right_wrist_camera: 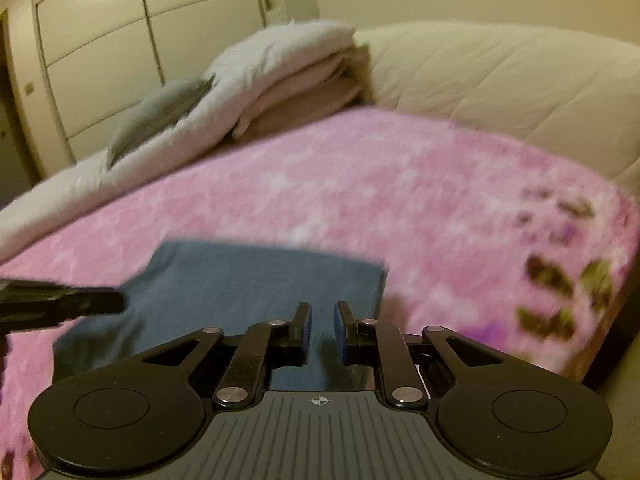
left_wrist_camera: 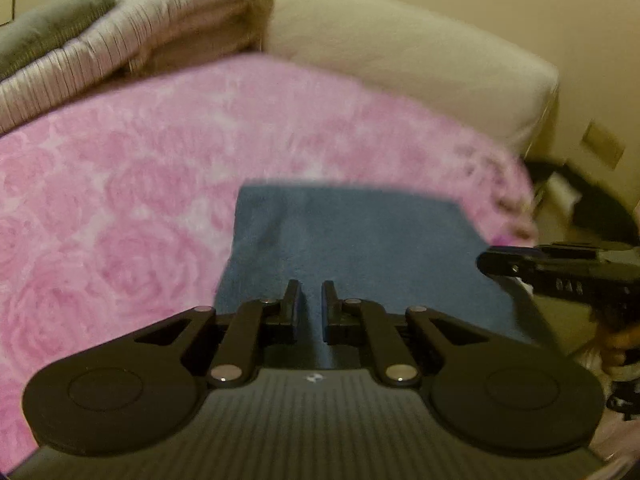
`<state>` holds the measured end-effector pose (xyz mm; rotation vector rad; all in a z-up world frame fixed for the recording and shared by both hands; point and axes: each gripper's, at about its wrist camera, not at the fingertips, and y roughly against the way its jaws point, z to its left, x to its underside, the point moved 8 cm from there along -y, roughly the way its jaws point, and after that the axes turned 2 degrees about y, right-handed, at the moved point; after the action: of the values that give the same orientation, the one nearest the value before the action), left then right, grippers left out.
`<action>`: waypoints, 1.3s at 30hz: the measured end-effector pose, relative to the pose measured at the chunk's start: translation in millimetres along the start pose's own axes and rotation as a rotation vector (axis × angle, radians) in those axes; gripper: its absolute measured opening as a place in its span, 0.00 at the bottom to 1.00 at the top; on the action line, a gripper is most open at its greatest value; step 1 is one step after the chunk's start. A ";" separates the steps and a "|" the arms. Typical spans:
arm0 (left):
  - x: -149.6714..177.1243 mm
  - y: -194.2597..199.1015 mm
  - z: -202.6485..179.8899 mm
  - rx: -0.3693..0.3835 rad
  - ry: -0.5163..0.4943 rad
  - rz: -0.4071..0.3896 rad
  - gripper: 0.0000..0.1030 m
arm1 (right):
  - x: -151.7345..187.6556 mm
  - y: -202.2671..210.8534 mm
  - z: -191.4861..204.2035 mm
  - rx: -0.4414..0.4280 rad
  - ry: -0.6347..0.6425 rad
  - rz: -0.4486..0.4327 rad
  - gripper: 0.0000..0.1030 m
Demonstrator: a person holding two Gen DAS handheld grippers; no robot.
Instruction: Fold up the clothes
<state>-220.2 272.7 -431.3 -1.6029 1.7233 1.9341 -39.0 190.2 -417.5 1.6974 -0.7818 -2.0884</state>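
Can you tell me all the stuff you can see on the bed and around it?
blue garment: one, blue, folded flat on the pink blanket, just ahead of both grippers
pink blanket: one, pink rose pattern, spread over the bed
folded bedding: one pile, white and beige, behind the pink blanket
grey pillow: one, grey, left of the pile
cream mattress: one, cream, behind the blanket
wardrobe: one, cream doors, far left
left gripper: one, black, open over the garment
right gripper: one, black with blue pads, open over the garment

Bed under a pink rose-patterned blanket (left_wrist_camera: pixel 120 184); blue folded garment (left_wrist_camera: pixel 360 248) flat on it; folded pale bedding (right_wrist_camera: pixel 296 76) behind
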 end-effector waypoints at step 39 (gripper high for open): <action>111.1 158.9 -29.2 -0.225 0.245 0.018 0.30 | 106.5 124.3 57.6 0.112 -0.134 0.119 0.49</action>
<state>-355.5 134.3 -399.9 -1.9820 1.6529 2.0793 -129.4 42.0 -417.9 1.5373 -1.0322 -2.1286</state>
